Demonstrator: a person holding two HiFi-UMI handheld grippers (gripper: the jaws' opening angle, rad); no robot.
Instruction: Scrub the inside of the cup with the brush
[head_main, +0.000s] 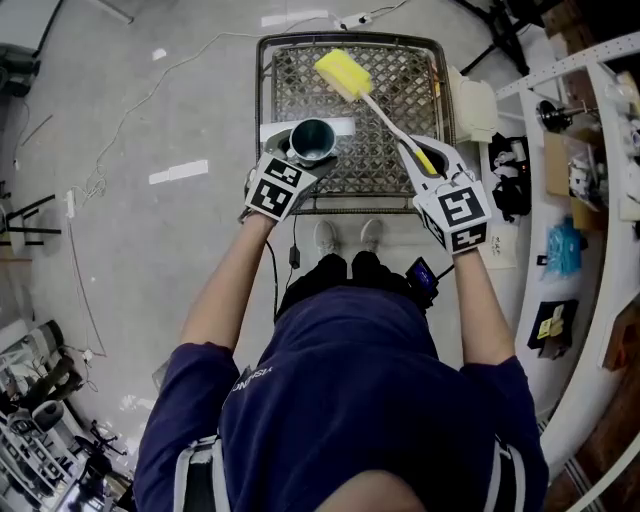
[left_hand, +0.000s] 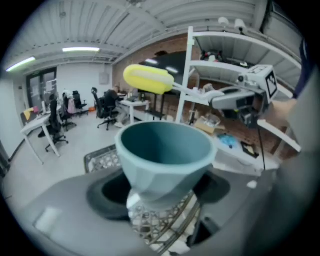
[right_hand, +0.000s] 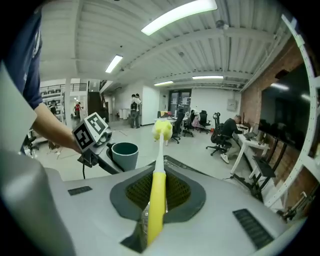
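Two grippers are up in front of the person, one thing in each. One cup sits in the left gripper, whose jaws stand wide and press on its narrow base. It is blue-green, faceted low down, flaring to a round rim, mouth up. One brush is in the right gripper, jaws clamped on its yellow handle. A white shaft runs to a yellow sponge head, which is outside the cup, up beyond its rim. Both hang over one wire-mesh rack. Shirt print is too small to read.
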